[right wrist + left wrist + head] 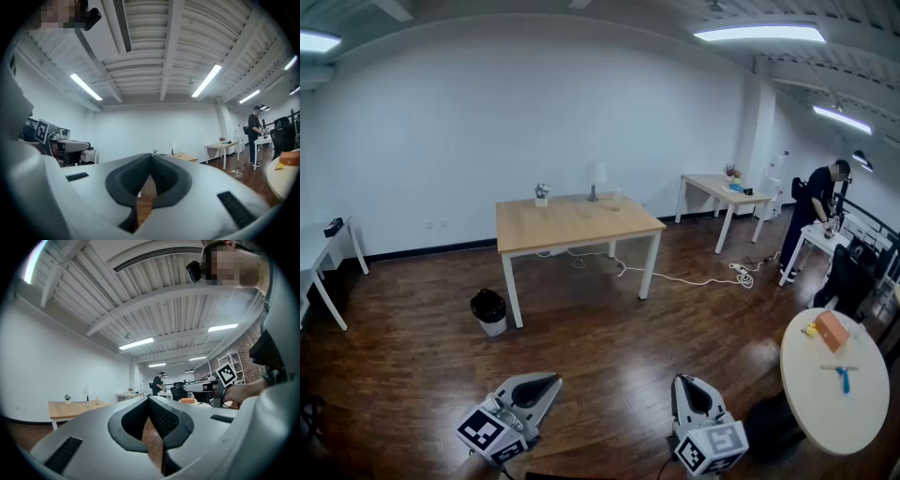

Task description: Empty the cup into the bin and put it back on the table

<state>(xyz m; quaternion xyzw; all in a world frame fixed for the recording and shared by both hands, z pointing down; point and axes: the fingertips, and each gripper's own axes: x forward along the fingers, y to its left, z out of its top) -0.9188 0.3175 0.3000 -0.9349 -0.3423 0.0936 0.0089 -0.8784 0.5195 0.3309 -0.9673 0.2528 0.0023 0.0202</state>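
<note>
A rectangular wooden table [572, 225] with a pale, smooth top and straight white legs is standing in the middle of a glossy dark plank floor [609, 347]. The cup [616, 200] is sitting on that table near its far right corner, small and clear-looking; it is too small to tell whether it holds anything. On the same table, a slim lamp [595, 178] with a white shade is standing just left of the cup, and a small potted plant [542, 194] is sitting at the far left corner.

The bin [488, 311], a round pale tub lined with a crinkled black bag, is standing on the floor just beside the table's near left leg. A white cable [694, 279] is snaking over the floor from under the table towards its right.

Well in front of the table, the left gripper [553, 381] and the right gripper [683, 381] are hovering side by side, both pointing towards it. Each is a smooth grey-white wedge lined with ribbed black pads, carrying a cube of square markers. The left gripper's jaws are meeting at their tips with nothing between them, and the right gripper's jaws are likewise pressing together, empty. Far to the table's right, a person [811, 220] in dark clothes is bending over a white desk.
</note>
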